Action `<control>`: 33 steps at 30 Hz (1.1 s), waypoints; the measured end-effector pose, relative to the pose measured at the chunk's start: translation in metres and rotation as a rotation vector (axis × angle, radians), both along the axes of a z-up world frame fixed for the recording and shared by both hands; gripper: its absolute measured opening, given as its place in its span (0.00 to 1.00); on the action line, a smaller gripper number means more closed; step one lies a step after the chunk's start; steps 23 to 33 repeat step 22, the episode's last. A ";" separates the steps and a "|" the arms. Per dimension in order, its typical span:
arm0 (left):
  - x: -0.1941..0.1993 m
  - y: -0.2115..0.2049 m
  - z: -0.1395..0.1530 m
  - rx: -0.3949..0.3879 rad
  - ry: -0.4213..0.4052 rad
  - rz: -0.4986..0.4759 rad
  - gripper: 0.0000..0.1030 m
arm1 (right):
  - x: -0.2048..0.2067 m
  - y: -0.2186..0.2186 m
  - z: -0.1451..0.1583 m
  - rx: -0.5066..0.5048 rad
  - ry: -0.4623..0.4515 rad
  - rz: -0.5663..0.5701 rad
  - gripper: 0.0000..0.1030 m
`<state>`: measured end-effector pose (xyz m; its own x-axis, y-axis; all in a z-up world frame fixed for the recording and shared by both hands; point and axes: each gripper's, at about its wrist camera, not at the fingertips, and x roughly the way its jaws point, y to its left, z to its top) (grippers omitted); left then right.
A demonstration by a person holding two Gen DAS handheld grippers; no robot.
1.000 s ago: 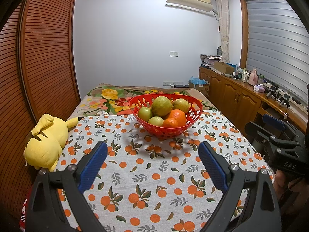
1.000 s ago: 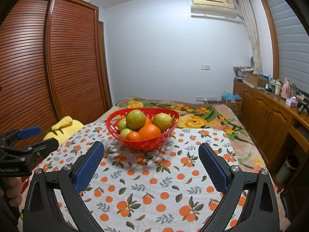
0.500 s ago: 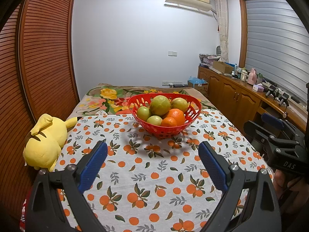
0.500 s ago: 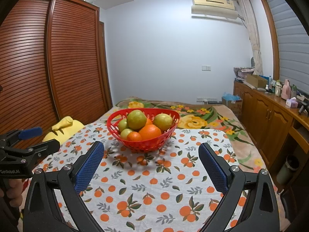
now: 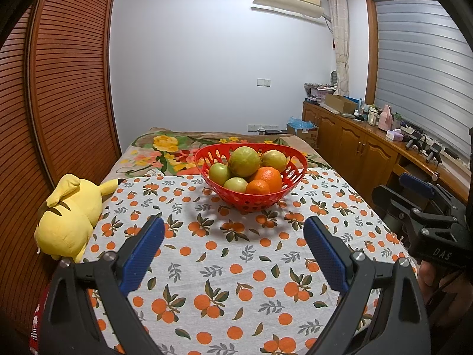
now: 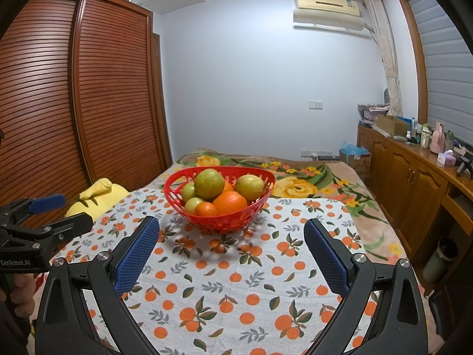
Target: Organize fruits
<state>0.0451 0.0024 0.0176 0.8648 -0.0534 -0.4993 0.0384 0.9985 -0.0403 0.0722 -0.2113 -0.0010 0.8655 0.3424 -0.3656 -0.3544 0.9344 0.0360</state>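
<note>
A red perforated basket (image 5: 292, 174) stands on the orange-print cloth (image 5: 230, 254) ahead of both grippers; it also shows in the right wrist view (image 6: 174, 198). It holds several green-yellow fruits (image 5: 244, 157) and two oranges (image 5: 267, 176), also seen from the right (image 6: 229, 202). My left gripper (image 5: 233, 251) is open and empty, well short of the basket. My right gripper (image 6: 230, 251) is open and empty, likewise short of it. Each gripper shows at the edge of the other's view.
A yellow plush toy (image 5: 69, 213) lies at the cloth's left edge. A slatted wooden wardrobe (image 6: 59, 112) stands on the left. A wooden cabinet (image 5: 369, 153) with clutter runs along the right. A floral blanket (image 6: 310, 180) lies beyond the basket.
Both views have shifted only slightly; the basket sits a touch higher in the left view. Both grippers stay open and empty.
</note>
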 end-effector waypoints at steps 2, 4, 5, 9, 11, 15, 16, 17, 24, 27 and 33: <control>0.000 0.000 0.000 0.001 0.000 0.002 0.93 | 0.000 0.000 0.000 0.001 0.000 0.001 0.97; 0.000 0.000 -0.001 -0.002 0.000 0.000 0.93 | 0.000 0.000 0.000 0.000 -0.001 0.000 0.97; 0.000 0.000 0.000 0.000 0.000 0.002 0.93 | 0.000 0.000 0.000 0.000 0.000 0.000 0.97; 0.001 -0.001 -0.001 0.000 0.000 0.000 0.93 | 0.000 0.000 0.000 0.000 -0.001 0.000 0.97; 0.000 0.000 0.000 0.000 0.000 0.000 0.93 | 0.000 0.000 0.000 0.000 0.000 0.000 0.97; 0.000 -0.001 0.000 -0.001 -0.001 0.000 0.93 | 0.000 0.001 0.000 -0.001 0.000 0.001 0.97; 0.001 -0.001 -0.001 -0.002 0.000 0.000 0.93 | 0.000 0.000 0.000 0.000 0.000 0.001 0.97; 0.001 -0.002 -0.001 -0.002 0.000 0.000 0.93 | 0.000 0.000 0.000 0.001 0.000 0.001 0.97; 0.000 -0.001 -0.001 -0.001 -0.001 0.000 0.93 | 0.000 0.000 -0.001 0.000 0.000 0.001 0.97; 0.000 -0.001 -0.001 -0.001 -0.001 0.000 0.93 | 0.000 0.000 -0.001 0.000 0.000 0.001 0.97; 0.000 -0.001 -0.001 -0.001 -0.001 0.000 0.93 | 0.000 0.000 -0.001 0.000 0.000 0.001 0.97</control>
